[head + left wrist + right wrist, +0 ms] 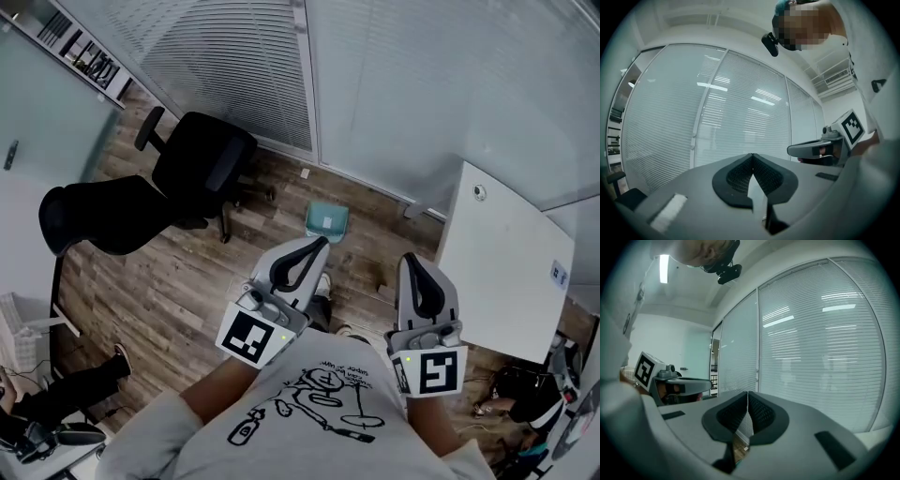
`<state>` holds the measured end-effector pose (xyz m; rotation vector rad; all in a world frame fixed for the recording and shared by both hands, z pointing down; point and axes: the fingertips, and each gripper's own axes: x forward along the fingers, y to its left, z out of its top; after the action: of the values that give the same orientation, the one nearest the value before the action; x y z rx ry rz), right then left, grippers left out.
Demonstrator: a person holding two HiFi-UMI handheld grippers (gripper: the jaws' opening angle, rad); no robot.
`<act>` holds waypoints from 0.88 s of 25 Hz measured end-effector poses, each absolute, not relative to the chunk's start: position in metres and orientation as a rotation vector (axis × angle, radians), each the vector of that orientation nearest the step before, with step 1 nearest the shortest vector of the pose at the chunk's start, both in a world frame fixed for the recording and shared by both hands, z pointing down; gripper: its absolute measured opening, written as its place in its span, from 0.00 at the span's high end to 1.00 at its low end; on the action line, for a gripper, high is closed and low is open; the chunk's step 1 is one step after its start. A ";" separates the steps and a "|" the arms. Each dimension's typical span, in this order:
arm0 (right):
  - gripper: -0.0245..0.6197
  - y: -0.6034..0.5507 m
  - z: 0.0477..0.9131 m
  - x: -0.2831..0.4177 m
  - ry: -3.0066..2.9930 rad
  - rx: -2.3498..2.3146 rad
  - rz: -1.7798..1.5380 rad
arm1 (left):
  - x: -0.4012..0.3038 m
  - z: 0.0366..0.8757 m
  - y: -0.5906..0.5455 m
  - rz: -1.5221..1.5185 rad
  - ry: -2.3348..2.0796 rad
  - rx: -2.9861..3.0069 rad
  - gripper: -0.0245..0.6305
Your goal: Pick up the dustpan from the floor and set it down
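Head view looks steeply down on a slatted-blind glass wall (234,66), which runs across the top of the room and serves as the landmark. Wood-plank floor (178,291) spreads out from the wall's foot. A white desk surface (502,272) stands against the wall at the right. A black office chair (202,169) stands just before the wall at the left.

The person's white printed shirt (309,412) fills the bottom, farthest from the wall. Both grippers are held out toward the wall. The left gripper (317,247) has its fingers (740,176) pressed together with nothing between them. The right gripper (411,261) is likewise closed, its fingers (759,413) meeting at the tips and holding nothing. Each gripper view shows the other gripper alongside and the wall's blinds ahead.

The dustpan (326,221) lies flat on the floor close to the foot of the wall, between the grippers and the wall, just past the left gripper's tip in the picture. It is small, pale teal and roughly square, with a lighter patch at its middle. Neither gripper touches it.
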<state>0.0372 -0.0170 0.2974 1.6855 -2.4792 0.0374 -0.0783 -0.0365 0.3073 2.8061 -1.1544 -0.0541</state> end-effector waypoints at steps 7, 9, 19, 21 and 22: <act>0.95 -0.041 0.295 0.030 -2.472 1.716 0.028 | -0.085 0.304 -0.061 -0.053 -1.129 2.835 0.96; 0.95 -0.045 0.296 0.031 -2.475 1.723 0.032 | -0.082 0.308 -0.064 -0.035 -1.112 2.841 0.96; 0.95 -0.058 0.301 0.057 -2.500 1.693 0.061 | -0.057 0.313 -0.076 0.009 -1.151 2.815 0.96; 0.95 -0.059 0.299 0.064 -2.503 1.687 0.054 | -0.049 0.314 -0.076 0.016 -1.151 2.811 0.96; 0.95 -0.060 0.299 0.067 -2.503 1.686 0.057 | -0.046 0.316 -0.076 0.022 -1.154 2.808 0.96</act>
<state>0.0667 -0.0604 0.2989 1.6857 -2.5034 0.0565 -0.0462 -0.0764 0.3160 2.8081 -1.1535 0.0219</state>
